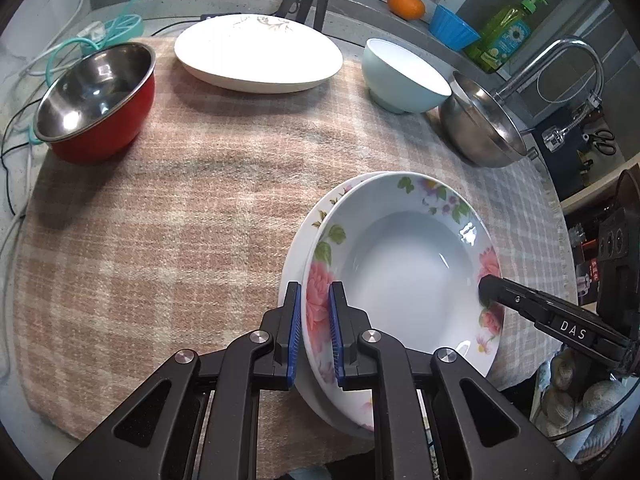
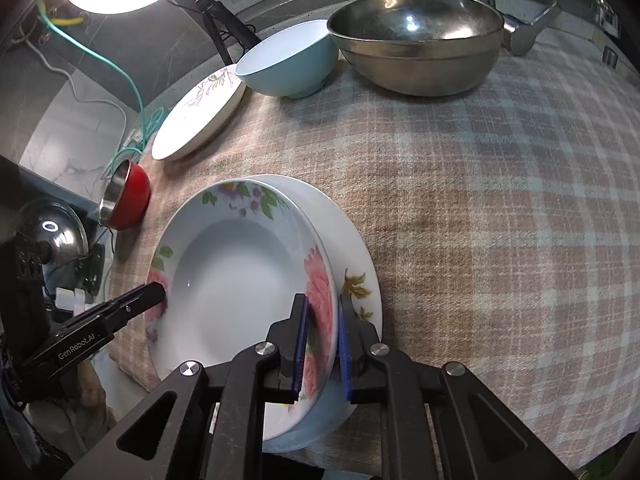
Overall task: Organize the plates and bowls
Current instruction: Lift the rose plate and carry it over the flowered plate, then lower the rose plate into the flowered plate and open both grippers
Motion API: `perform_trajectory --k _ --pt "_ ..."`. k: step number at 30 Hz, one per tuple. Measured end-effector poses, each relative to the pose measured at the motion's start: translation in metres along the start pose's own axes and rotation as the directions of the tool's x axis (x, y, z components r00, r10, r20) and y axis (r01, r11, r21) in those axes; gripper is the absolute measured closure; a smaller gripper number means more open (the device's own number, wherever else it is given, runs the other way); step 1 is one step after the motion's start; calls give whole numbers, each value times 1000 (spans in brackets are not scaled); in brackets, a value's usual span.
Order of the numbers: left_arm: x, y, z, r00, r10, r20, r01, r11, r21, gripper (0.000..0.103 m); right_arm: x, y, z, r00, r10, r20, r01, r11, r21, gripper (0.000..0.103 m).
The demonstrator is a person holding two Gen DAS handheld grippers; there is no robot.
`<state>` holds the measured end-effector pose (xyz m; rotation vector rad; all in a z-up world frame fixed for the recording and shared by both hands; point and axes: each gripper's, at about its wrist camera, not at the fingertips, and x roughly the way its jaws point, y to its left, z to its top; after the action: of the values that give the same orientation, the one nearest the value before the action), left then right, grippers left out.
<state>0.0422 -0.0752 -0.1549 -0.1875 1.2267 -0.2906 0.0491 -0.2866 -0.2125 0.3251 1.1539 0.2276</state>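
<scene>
On the checked cloth [image 1: 180, 208], with the floral deep plate [image 1: 408, 264] taken as the landmark, the scene reads from left to right as follows. Farthest left of the landmark stands the red bowl [image 1: 100, 100], well apart from it; beyond the landmark lies the white oval plate [image 1: 256, 54]; to its far right stand the pale blue bowl [image 1: 404, 76] and the steel bowl [image 1: 484, 120], which sit just beside each other. The floral deep plate rests on a flat white plate [image 2: 356, 248], offset so that the lower plate shows as a crescent on one side. The left gripper [image 1: 316, 336] is closed on the landmark's left rim, one blue pad on each face of the rim. The right gripper [image 2: 324, 344] straddles the opposite rim, its pads close against that rim with only a slight gap possible; whether both pads press cannot be told for certain. The governing relation is that the two grippers sit on opposite ends of one diameter, so the plate lies between them and neither hand is nearer. The stacking step appears near completion; the next move probably calls for both hands to release and lift clear evenly, since an uneven release could slide the upper plate off centre.
</scene>
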Motion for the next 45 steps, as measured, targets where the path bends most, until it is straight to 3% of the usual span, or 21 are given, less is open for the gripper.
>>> perform_trajectory --k 26,38,45 --pt "0 -11 -4 997 73 14 -73 994 76 89 3 17 0 991 -135 7 135 985 -103 85" --pt "1 -13 -4 996 84 26 -86 992 96 89 2 15 0 991 -130 10 130 987 -93 85" --pt "-4 -5 -1 998 55 33 -57 996 67 89 1 15 0 992 -124 9 124 988 -86 83"
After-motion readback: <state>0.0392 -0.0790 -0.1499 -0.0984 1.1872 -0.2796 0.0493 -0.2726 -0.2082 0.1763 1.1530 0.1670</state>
